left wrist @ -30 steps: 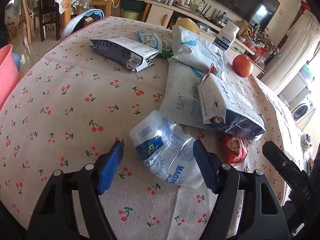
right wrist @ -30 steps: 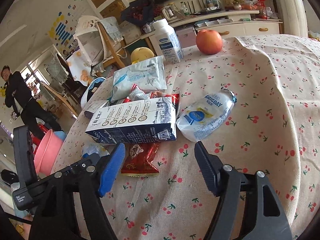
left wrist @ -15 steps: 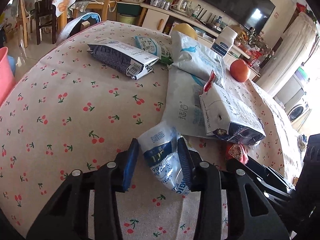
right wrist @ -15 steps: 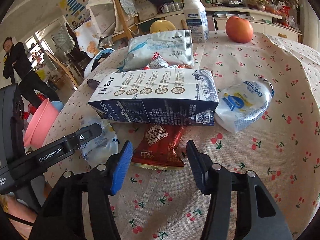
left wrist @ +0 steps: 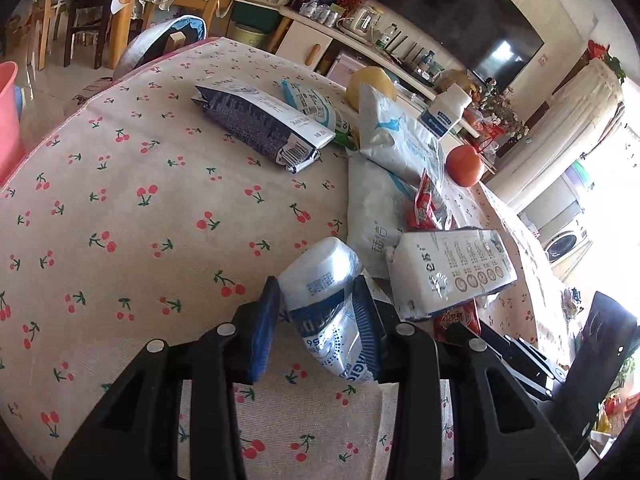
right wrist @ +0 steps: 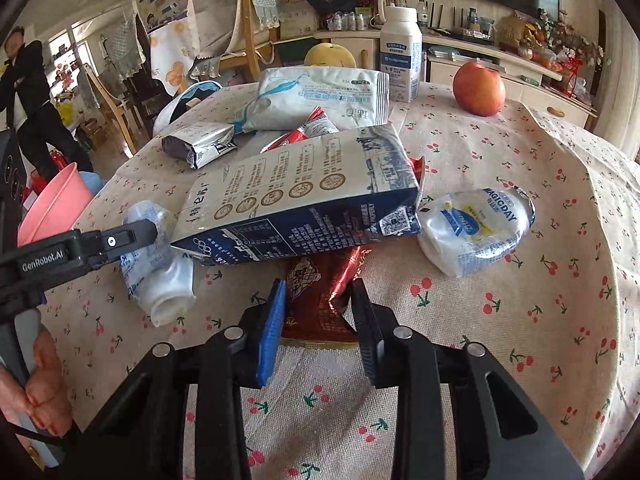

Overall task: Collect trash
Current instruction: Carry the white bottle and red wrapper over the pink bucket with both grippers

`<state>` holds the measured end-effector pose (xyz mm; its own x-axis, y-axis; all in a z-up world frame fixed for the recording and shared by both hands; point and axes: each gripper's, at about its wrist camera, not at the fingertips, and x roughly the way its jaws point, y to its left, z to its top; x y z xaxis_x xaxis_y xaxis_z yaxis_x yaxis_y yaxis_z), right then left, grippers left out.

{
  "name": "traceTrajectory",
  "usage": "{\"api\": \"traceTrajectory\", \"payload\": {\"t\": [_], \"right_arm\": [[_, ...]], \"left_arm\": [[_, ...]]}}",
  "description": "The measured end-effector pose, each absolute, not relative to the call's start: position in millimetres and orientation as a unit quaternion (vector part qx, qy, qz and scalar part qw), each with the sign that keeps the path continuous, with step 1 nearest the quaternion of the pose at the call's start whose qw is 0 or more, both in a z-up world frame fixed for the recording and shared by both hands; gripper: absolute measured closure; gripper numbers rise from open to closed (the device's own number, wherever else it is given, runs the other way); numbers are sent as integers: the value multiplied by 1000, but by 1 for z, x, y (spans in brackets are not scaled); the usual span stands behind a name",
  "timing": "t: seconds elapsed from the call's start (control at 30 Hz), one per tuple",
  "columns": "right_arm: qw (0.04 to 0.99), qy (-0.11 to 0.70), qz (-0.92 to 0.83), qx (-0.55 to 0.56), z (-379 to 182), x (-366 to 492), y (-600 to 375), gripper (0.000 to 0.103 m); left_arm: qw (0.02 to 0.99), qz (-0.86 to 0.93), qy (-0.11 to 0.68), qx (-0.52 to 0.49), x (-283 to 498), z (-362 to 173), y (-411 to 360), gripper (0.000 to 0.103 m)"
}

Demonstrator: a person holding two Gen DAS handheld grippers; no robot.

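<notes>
Left gripper (left wrist: 318,312): jaws closing, both blue pads pressed against a crumpled clear-and-blue plastic pouch (left wrist: 324,280). The pouch lies on the tabletop (left wrist: 160,208), which carries a cherry-print cloth, with its upper end bulging out above the pads.

Right gripper (right wrist: 318,304): jaws closing around the near end of a red snack wrapper (right wrist: 320,280). The wrapper sits between the pads and its edges meet both of them. The far part of the wrapper is tucked under a blue-and-white milk carton (right wrist: 296,200) lying on its side.

In the right wrist view, a second crushed pouch (right wrist: 476,228) lies just beside the carton. Behind the carton: a white-and-blue bag (right wrist: 320,98), a dark foil pack (right wrist: 198,144), a white bottle (right wrist: 400,64) standing upright, and an apple (right wrist: 478,88) well apart from the clutter. A yellow fruit (right wrist: 330,56) shows behind the bag.

A pink basin (right wrist: 52,204) sits off the tabletop edge. A hand (right wrist: 44,392) grips the left gripper's handle at the lower corner of that view. A person (right wrist: 28,92) stands in the background.
</notes>
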<state>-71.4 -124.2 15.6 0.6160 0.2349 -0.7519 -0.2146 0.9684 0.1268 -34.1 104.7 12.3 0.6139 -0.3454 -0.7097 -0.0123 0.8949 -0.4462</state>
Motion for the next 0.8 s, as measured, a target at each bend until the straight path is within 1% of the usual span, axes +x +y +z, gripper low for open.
{"api": "traceTrajectory", "payload": {"t": [0.27, 0.43, 0.8], "right_arm": [[901, 419, 108, 24, 21, -95, -129, 78], [901, 420, 96, 46, 26, -109, -134, 79], [913, 394, 66, 88, 53, -146, -137, 79]], "left_arm": [[879, -110, 399, -239, -31, 25, 132, 65], [880, -119, 385, -251, -29, 30, 145, 65], [893, -135, 344, -255, -34, 51, 170, 65]]}}
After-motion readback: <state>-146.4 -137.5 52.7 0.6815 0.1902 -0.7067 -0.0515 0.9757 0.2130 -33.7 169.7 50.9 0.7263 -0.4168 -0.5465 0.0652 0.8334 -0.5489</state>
